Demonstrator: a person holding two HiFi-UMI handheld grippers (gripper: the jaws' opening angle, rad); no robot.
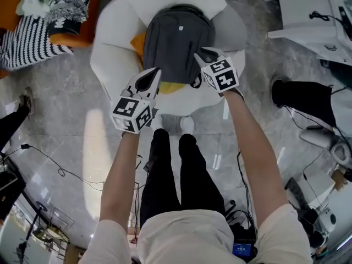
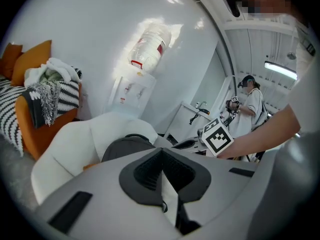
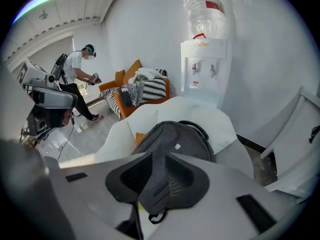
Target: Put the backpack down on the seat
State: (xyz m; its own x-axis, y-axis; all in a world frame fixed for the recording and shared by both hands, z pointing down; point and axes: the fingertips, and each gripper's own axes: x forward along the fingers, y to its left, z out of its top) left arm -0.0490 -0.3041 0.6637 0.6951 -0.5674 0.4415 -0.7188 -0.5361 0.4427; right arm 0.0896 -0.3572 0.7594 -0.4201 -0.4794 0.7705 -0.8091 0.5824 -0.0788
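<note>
Looking down from above, Sam, where is the backpack [image 1: 179,43] lying?

On the seat [image 1: 113,54], Jo. It leans against the white backrest, top handle [image 3: 200,127] uppermost, with its lower end over a yellow cushion [image 1: 137,42]. To my eye the putting-down is as good as done.

And the claws?

The left claw [image 1: 155,75] hangs at the bag's lower left corner, closed tip to tip with nothing in it. The right claw [image 1: 206,55] sits over the bag's right edge. Its jaws stand a narrow slit apart, and through the slit I see only grey fabric farther off, so I judge that it pinches nothing.

If the bag needed shifting, how would it handle?

Like a soft thing with some body. The shell is woven grey cloth, matte, not slippery, and nothing on the outside looks fragile. It keeps a rounded form on the seat, so I guess it is padded or partly filled. How heavy it is, I cannot tell. Lifted by one point, it would likely sag and swing.

Where would you take hold?

By the top handle. It is a firm loop standing clear of the cloth, and a narrow claw can close round it. The flat front panel gives nothing to bite on, so a pinch there would probably slide off. The shoulder straps are out of sight, presumably underneath. A second claw under the lower end would steady it.
</note>
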